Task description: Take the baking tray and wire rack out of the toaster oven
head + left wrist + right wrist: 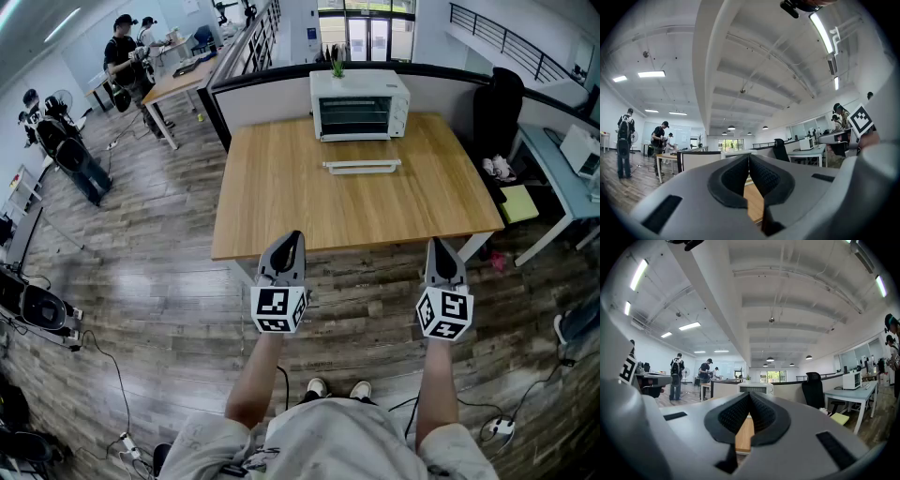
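Note:
A white toaster oven [359, 105] stands at the far edge of the wooden table [281, 206]; dark wire bars show through its front. A white bar [362, 167] lies flat just in front of it; I cannot tell whether it is the lowered door's handle. The tray is not visible. My left gripper [292, 236] and right gripper [439, 244] are both shut and empty, held level over the floor just short of the table's near edge. In the left gripper view the left gripper [749, 157] has its pads together. The right gripper [750, 394] points at the oven [754, 389].
A black office chair [497, 108] and a pale desk [562, 173] stand right of the table. A dark partition [262, 89] runs behind the oven, with a small plant [337, 66]. People [122, 56] work at tables far left. Cables [112, 375] lie on the floor.

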`<action>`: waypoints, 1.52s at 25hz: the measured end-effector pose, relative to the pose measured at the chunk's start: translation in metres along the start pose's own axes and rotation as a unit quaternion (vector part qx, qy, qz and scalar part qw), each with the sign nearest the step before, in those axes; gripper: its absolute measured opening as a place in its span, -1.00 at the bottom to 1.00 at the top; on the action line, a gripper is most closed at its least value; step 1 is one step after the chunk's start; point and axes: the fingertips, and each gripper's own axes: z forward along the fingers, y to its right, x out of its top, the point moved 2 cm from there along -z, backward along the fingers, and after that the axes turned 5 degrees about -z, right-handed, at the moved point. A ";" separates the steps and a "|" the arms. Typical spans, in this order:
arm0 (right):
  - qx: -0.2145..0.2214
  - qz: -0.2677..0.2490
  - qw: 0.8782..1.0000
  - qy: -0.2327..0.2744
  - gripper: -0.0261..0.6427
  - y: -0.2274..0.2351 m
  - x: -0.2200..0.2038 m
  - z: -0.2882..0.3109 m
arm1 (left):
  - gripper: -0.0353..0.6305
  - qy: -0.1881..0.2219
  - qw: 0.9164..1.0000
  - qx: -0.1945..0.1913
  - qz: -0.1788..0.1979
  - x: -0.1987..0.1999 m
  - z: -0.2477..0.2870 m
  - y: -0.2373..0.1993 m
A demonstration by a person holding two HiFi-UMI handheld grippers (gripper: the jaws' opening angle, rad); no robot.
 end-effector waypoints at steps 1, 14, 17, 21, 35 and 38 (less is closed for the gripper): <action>0.000 0.003 1.000 0.000 -0.86 0.001 -0.001 0.000 | -0.83 -0.001 1.000 0.003 -0.001 -0.001 0.000 0.001; 0.004 0.030 1.000 0.005 -0.86 -0.002 -0.004 -0.010 | -0.83 0.003 1.000 -0.008 0.001 0.004 -0.018 0.016; 0.007 0.034 0.999 0.002 -0.86 -0.004 -0.007 -0.010 | -0.83 0.005 1.000 -0.001 0.011 0.004 -0.021 0.016; 0.005 0.036 0.999 -0.003 -0.86 -0.004 -0.009 -0.011 | -0.83 0.006 1.000 -0.001 0.022 0.004 -0.021 0.019; 0.014 0.115 0.993 -0.004 -0.85 0.002 -0.022 -0.013 | -0.83 0.008 1.000 -0.017 -0.021 -0.002 -0.019 0.030; 0.029 0.188 0.982 0.006 -0.81 0.007 -0.024 -0.013 | -0.83 0.008 0.999 -0.021 -0.043 -0.003 -0.017 0.032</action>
